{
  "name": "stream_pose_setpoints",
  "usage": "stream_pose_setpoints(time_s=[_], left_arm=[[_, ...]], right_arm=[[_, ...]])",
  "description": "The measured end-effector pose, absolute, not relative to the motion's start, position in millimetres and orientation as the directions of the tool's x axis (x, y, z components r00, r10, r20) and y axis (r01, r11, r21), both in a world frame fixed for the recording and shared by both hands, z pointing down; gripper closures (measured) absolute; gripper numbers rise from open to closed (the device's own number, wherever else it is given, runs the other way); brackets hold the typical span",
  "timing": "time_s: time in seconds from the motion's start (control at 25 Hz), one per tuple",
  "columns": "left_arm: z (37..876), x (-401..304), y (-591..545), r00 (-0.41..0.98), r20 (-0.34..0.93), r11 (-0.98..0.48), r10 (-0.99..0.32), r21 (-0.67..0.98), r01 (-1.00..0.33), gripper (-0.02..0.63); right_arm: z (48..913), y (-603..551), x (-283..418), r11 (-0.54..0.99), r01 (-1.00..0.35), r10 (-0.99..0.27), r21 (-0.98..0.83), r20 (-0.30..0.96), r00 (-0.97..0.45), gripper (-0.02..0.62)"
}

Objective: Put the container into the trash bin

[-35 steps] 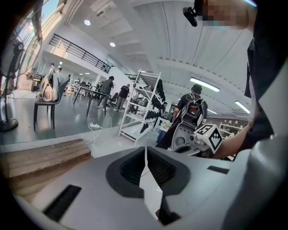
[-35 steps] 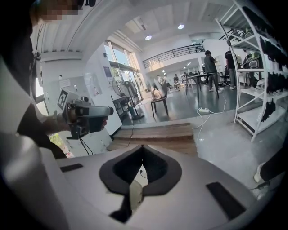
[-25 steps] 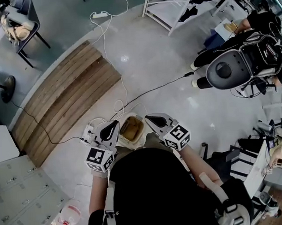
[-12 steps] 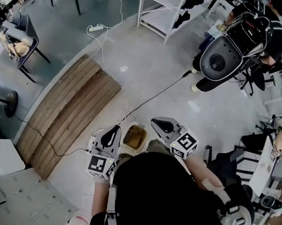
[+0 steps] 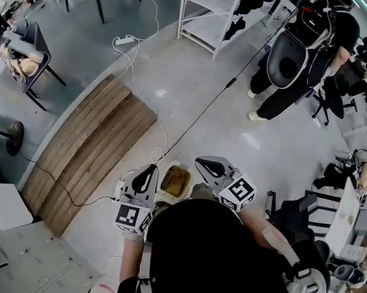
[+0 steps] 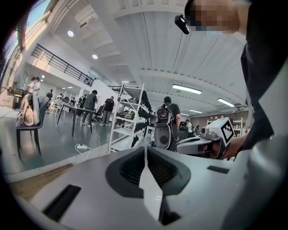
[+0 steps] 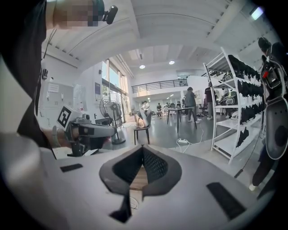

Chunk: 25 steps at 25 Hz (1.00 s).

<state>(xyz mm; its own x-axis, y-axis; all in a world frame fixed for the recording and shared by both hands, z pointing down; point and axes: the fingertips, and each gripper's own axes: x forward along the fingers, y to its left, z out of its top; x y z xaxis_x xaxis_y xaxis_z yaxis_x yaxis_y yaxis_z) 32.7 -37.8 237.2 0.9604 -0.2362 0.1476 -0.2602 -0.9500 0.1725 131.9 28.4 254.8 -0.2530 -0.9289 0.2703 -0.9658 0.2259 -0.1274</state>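
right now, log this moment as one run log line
left hand-held gripper: shut | right hand-held gripper: shut | white tub: between them in head view, brown inside | grip on tub: not seen

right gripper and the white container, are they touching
Cannot tell. In the head view the right gripper and the container sit edge to edge with no clear gap. The right gripper view shows shut, empty jaws and no container.

Pale grey polished concrete floor [image 5: 187,82]. On it lie a curved brown wooden slat platform [image 5: 87,146], a white power strip [image 5: 124,40] and a long black cable [image 5: 200,114]. A white metal shelving rack [image 5: 209,19] stands beyond.
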Motion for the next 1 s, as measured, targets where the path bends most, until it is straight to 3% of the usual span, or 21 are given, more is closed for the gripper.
stream_pose_setpoints(time_s=[1.0], left_arm=[[242, 24, -22, 0.951, 0.164, -0.938, -0.263, 0.186, -0.292, 0.595]], right_arm=[[266, 33, 117, 0.283, -0.943, -0.900, -0.178, 0.290, -0.325, 0.580]])
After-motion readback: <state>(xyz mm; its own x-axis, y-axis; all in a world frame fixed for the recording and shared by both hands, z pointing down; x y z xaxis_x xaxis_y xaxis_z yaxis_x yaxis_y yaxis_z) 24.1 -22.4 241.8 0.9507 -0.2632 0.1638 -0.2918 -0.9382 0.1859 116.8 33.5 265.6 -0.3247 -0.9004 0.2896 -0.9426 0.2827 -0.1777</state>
